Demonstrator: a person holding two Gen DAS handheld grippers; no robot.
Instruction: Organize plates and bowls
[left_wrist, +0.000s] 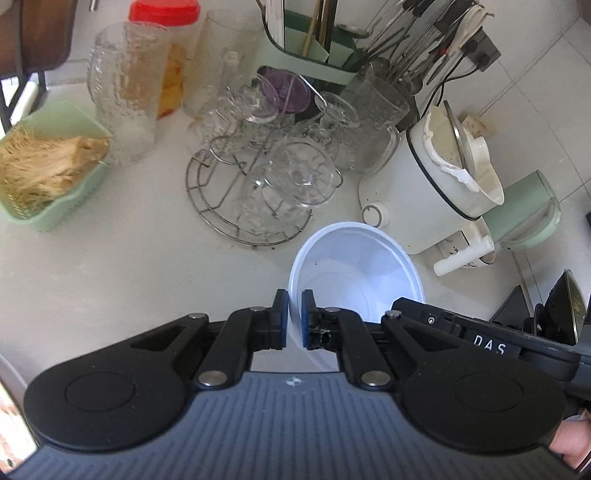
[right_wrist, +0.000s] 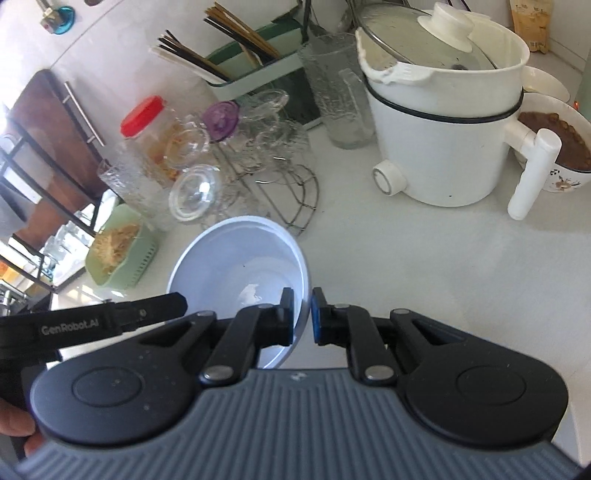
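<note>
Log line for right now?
left gripper: shut on white bowl rim | right gripper: shut on opposite rim | bowl above counter

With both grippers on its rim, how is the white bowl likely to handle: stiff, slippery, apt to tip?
The bowl looks thin-walled and glossy, so probably light and a bit slippery in the pads. The left gripper and right gripper each pinch only the rim, on opposite sides, so it may flex or swing if either pulls unevenly. It looks empty, so nothing should spill.
</note>
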